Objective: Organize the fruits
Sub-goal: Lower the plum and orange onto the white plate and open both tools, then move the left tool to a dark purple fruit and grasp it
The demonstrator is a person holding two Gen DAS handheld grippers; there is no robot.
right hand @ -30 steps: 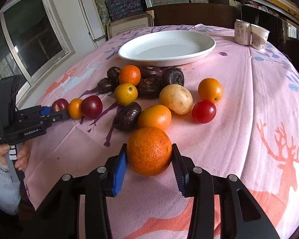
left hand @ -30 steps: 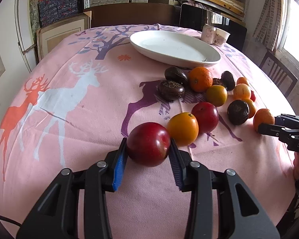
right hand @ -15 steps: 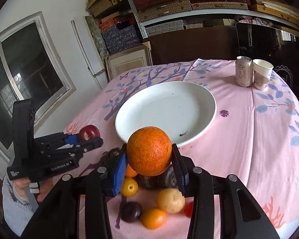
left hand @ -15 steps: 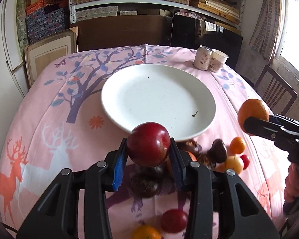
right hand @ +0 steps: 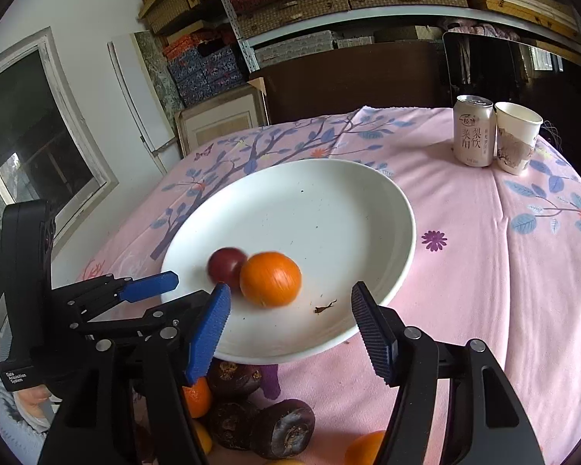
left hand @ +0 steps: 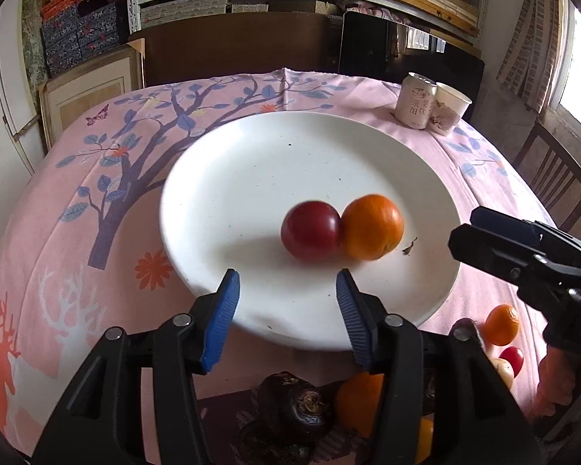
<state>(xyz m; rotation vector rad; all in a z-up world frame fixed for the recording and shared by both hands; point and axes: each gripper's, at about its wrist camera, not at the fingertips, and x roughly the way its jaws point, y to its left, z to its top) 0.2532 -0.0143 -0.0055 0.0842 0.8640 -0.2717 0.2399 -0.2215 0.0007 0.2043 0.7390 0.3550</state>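
- Left wrist view: the left gripper (left hand: 286,294) stands wide apart and empty over the near rim of the round white ceramic plate (left hand: 228,178). A smooth dark red plum (left hand: 311,229) and a dimpled round orange (left hand: 372,226) lie touching on the plate's near right part, slightly blurred.
- Right wrist view: the right gripper (right hand: 290,317) is likewise spread and empty. Both fruits look light, firm and prone to roll; grip each across its widest middle.
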